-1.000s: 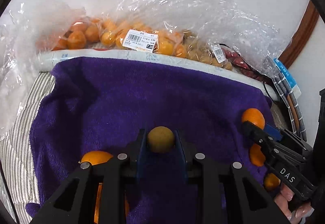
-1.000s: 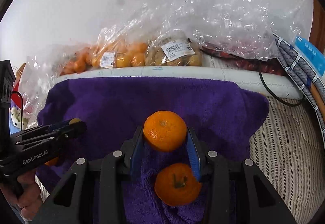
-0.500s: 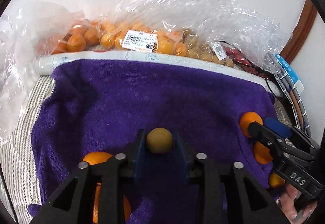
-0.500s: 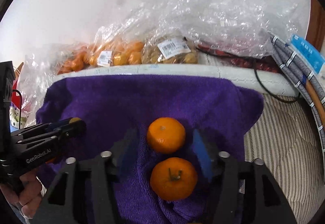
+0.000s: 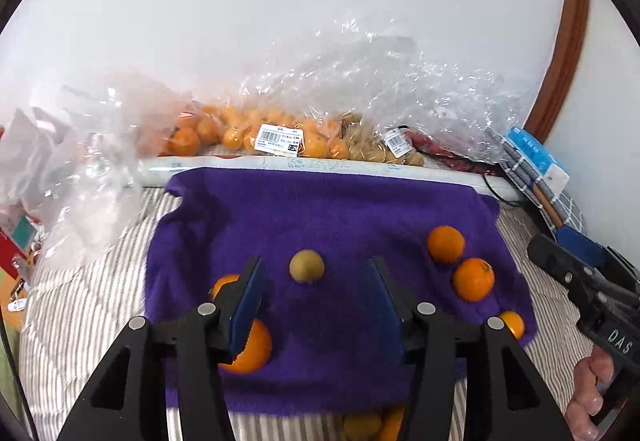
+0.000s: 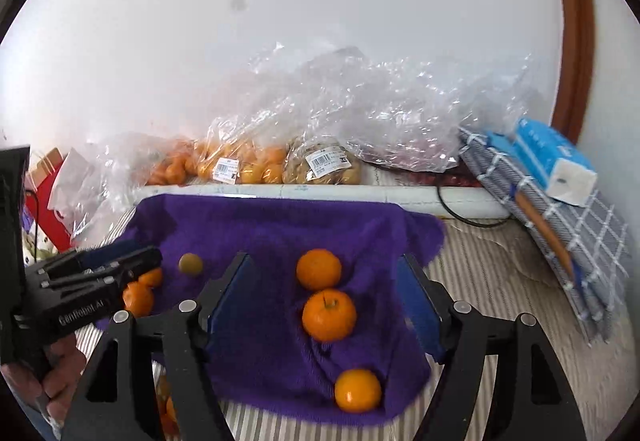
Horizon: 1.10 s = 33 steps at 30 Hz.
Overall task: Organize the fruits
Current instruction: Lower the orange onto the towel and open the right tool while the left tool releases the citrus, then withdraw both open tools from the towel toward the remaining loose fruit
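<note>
A purple towel [image 5: 320, 209] lies on a striped cloth. A small yellow-brown fruit [image 5: 307, 266] rests on it, free between the wide-open jaws of my left gripper [image 5: 316, 301]. Two oranges [image 5: 246, 345] lie by the left finger. My right gripper [image 6: 326, 305] is open and empty above the towel [image 6: 280, 233], with three oranges under it: far [image 6: 319, 269], middle [image 6: 329, 315] and near [image 6: 357, 390]. The same three oranges show at the towel's right in the left wrist view [image 5: 446, 244]. The yellow-brown fruit also shows in the right wrist view [image 6: 190, 264].
Clear plastic bags of oranges [image 5: 240, 133] and brown fruit [image 6: 320, 165] lie along the wall behind the towel. Folded checked cloth with a blue tissue pack [image 6: 552, 157] sits at the right. A red box [image 6: 52, 201] and loose plastic are at the left. More fruit lies below the towel's front edge [image 5: 368, 425].
Both grippers have opened and drawn back and up. The left let go of the yellow-brown fruit and the right let go of an orange; both fruits now rest on the towel.
</note>
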Each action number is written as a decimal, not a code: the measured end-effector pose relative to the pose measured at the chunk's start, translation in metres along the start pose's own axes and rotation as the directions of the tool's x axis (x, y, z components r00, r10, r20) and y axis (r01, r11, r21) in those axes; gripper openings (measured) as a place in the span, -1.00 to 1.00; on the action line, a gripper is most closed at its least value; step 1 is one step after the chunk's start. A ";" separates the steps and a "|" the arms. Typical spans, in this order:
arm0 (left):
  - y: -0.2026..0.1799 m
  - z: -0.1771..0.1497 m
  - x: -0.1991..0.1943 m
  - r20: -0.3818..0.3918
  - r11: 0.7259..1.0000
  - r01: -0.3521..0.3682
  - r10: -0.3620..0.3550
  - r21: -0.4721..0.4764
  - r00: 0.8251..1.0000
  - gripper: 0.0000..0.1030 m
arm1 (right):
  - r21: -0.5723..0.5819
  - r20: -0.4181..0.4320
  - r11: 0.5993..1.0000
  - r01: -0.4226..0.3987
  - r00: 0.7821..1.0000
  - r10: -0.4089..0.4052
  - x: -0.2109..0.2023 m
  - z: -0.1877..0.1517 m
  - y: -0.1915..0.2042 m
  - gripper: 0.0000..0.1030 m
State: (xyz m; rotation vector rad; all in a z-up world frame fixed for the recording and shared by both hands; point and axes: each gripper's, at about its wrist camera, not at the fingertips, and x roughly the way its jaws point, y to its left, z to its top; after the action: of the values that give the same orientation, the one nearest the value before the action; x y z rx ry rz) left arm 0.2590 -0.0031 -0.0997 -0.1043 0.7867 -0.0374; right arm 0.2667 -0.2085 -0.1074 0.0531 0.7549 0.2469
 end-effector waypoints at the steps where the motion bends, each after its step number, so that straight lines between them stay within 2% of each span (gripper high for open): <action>1: 0.001 -0.003 -0.006 0.004 1.000 -0.001 0.001 -0.001 1.000 -0.02 | -0.007 0.002 1.000 0.008 1.000 -0.008 -0.008 -0.005 0.002 0.42; 7: 0.010 -0.027 -0.039 0.013 1.000 0.006 -0.006 -0.029 1.000 -0.02 | -0.002 -0.005 1.000 0.015 1.000 -0.015 -0.043 -0.037 0.010 0.42; 13: 0.024 -0.054 -0.066 0.021 0.999 -0.011 0.012 -0.039 1.000 0.06 | 0.008 -0.048 1.000 -0.021 0.999 0.021 -0.055 -0.067 0.021 0.42; 15: 0.032 -0.065 -0.071 0.009 0.998 -0.037 0.037 -0.042 0.999 0.09 | 0.004 -0.058 1.000 -0.023 0.998 0.023 -0.056 -0.078 0.028 0.42; 18: 0.046 -0.080 -0.072 -0.021 0.996 -0.067 0.066 -0.055 0.998 0.09 | -0.001 -0.084 0.999 -0.034 0.996 0.034 -0.052 -0.092 0.038 0.41; 23: 0.076 -0.104 -0.071 -0.073 0.991 -0.103 0.096 -0.089 0.993 0.09 | -0.008 -0.128 0.997 -0.077 0.989 0.075 -0.035 -0.108 0.057 0.22; 27: 0.097 -0.115 -0.068 -0.096 0.987 -0.113 0.102 -0.114 0.990 0.09 | -0.026 -0.149 0.995 -0.091 0.985 0.087 -0.020 -0.110 0.075 0.10; 33: 0.106 -0.118 -0.059 -0.113 0.988 -0.097 0.084 -0.118 0.990 0.09 | -0.030 -0.188 0.994 -0.108 0.977 0.101 0.002 -0.107 0.094 0.09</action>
State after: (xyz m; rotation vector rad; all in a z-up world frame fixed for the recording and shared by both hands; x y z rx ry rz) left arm 0.1338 0.0972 -0.1522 -0.1850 0.9007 0.0927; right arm 0.1756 -0.1208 -0.1739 0.0322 0.9350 0.3710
